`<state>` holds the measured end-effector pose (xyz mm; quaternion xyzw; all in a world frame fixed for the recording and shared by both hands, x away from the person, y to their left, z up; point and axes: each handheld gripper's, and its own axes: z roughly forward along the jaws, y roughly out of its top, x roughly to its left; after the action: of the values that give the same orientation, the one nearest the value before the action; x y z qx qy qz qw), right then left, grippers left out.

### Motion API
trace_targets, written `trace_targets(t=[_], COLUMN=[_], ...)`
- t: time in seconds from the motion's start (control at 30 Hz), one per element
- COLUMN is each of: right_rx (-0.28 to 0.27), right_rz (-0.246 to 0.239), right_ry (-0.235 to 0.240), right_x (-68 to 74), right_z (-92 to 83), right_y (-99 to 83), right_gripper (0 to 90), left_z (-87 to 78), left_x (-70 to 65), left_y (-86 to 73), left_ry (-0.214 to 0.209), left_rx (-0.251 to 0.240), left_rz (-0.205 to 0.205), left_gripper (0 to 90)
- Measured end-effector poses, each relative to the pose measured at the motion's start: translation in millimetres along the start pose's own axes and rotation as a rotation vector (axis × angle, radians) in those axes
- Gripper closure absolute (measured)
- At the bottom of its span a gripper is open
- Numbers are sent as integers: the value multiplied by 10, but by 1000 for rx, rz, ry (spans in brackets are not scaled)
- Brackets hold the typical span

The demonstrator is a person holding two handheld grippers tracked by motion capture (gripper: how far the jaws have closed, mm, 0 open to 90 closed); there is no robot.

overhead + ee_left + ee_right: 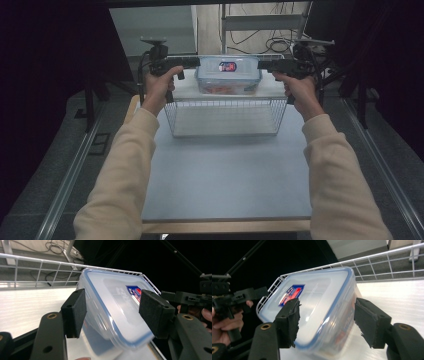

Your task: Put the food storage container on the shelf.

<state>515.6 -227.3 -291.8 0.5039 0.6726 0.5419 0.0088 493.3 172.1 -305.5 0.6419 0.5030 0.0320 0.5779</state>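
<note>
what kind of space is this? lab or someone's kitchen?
Likely a lab or recording rig, not a kitchen: a bare grey table ringed by dark curtains, loose cables on the floor behind, and just a wire basket with a plastic container in it.

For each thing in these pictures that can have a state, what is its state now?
container: lid on, resting in the far end of the basket, food inside.
wire basket: upright, near part bare.
left gripper: jaws open around the container's end, pads off it.
right gripper: jaws open around the other end, pads off it.
</note>
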Motion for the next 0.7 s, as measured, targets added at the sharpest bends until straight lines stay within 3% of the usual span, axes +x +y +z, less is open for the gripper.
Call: trace_targets(t=[0.2,0.3,0.5,0.7], right_rx=[0,1,21,19], right_rz=[-60,-95,-182,-213], right_ry=[29,37,21,52], right_x=[-32,-47,-43,-59], right_z=[-164,-245,-419,-575], right_y=[-137,-219,-431,-715], right_gripper=[337,322,288,287], left_z=[-174,-243,-405,-559], left_x=[-147,-187,-271,-287], left_y=[-136,-229,-498,-835], left_ry=[-5,-14,15,8], left_rx=[16,8,1,19], left_rz=[95,111,173,194], left_gripper=[384,382,369,363])
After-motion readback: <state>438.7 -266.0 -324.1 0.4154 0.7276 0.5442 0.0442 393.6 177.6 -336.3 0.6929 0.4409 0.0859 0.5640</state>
